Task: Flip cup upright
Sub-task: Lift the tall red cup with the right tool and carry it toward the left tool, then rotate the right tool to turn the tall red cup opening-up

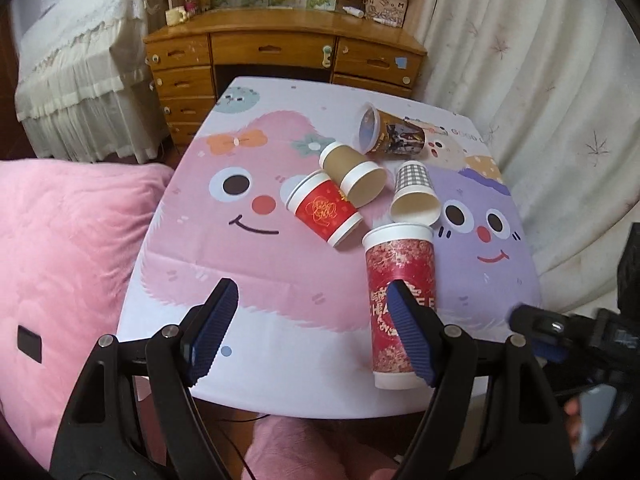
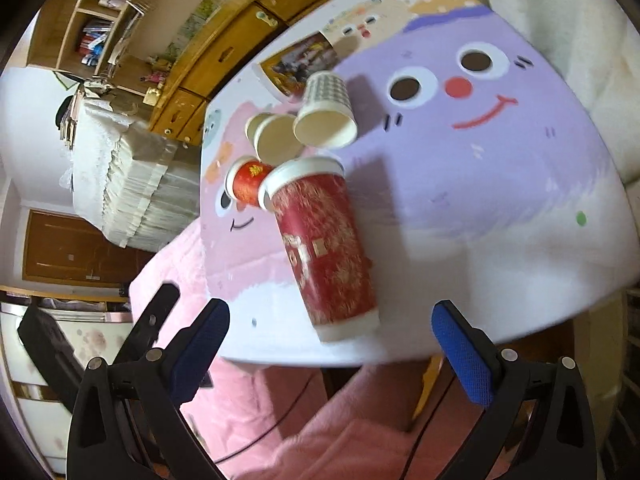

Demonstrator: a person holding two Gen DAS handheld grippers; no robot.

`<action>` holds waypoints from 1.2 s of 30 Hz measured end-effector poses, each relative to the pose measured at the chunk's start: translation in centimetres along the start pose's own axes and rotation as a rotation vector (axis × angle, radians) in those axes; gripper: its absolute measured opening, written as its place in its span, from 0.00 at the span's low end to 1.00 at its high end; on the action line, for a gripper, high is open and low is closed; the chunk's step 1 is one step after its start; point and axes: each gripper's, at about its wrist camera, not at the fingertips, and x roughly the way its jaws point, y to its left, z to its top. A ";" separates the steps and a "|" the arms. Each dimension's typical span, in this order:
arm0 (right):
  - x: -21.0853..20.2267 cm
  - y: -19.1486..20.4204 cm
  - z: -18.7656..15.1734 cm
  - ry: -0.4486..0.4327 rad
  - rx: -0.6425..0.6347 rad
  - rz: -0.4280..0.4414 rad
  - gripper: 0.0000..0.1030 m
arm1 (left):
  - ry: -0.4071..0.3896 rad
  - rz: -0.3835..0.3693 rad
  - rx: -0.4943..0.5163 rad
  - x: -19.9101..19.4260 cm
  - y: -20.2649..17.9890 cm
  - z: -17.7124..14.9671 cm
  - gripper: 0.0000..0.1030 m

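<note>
A tall red cup (image 1: 400, 300) (image 2: 324, 248) stands upright near the table's front edge. Behind it lie several cups on their sides: a short red cup (image 1: 325, 211) (image 2: 250, 184), a brown cup (image 1: 352, 174) (image 2: 276, 138), a checked cup (image 1: 414, 194) (image 2: 326, 110) and a clear printed cup (image 1: 390, 132) (image 2: 298, 62). My left gripper (image 1: 310, 320) is open and empty above the front edge, its right finger in front of the tall cup. My right gripper (image 2: 330, 340) is open and empty, just in front of the tall cup's base.
The table (image 1: 260, 272) carries a pink and purple cartoon cloth. A pink blanket (image 1: 60, 260) lies to the left. A wooden desk (image 1: 280, 52) stands behind, a white curtain (image 1: 540, 80) at the right. The right gripper's body (image 1: 580, 336) shows at the table's right front corner.
</note>
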 end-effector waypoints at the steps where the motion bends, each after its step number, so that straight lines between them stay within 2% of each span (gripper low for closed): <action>1: 0.7 0.7 0.2 -0.017 -0.024 -0.038 1.00 | 0.016 -0.015 -0.007 0.2 0.6 0.0 0.72; 4: 2.8 1.8 0.7 -0.016 -0.063 -0.081 1.00 | 0.061 -0.019 0.003 1.3 1.7 0.1 0.72; 8: 6.4 3.2 1.4 -0.021 -0.080 -0.136 1.00 | 0.127 -0.026 0.065 2.9 3.1 0.4 0.72; 12: 9.7 4.6 2.2 -0.043 -0.126 -0.255 1.00 | 0.162 -0.058 0.137 4.0 4.0 1.3 0.72; 18: 13.6 6.8 3.8 -0.086 -0.206 -0.416 1.00 | 0.229 -0.106 0.189 6.5 5.4 3.0 0.72; 20: 14.5 7.3 4.2 -0.098 -0.224 -0.446 1.00 | 0.249 -0.128 0.213 7.4 5.6 3.6 0.72; 25: 16.5 8.2 5.4 -0.099 -0.232 -0.487 1.00 | 0.274 -0.147 0.298 9.7 6.3 5.6 0.72; 33: 18.8 7.8 7.0 -0.073 -0.133 -0.479 0.98 | 0.304 -0.191 0.296 12.3 7.3 8.0 0.72; 34: 19.0 7.8 7.0 -0.073 -0.124 -0.474 0.94 | 0.310 -0.196 0.295 12.5 7.3 8.1 0.72; 35: 19.2 7.7 7.1 -0.071 -0.110 -0.460 0.86 | 0.317 -0.203 0.293 12.8 7.3 8.2 0.72; 36: 19.3 7.6 7.1 -0.074 -0.103 -0.452 0.85 | 0.322 -0.211 0.294 13.1 7.3 8.4 0.72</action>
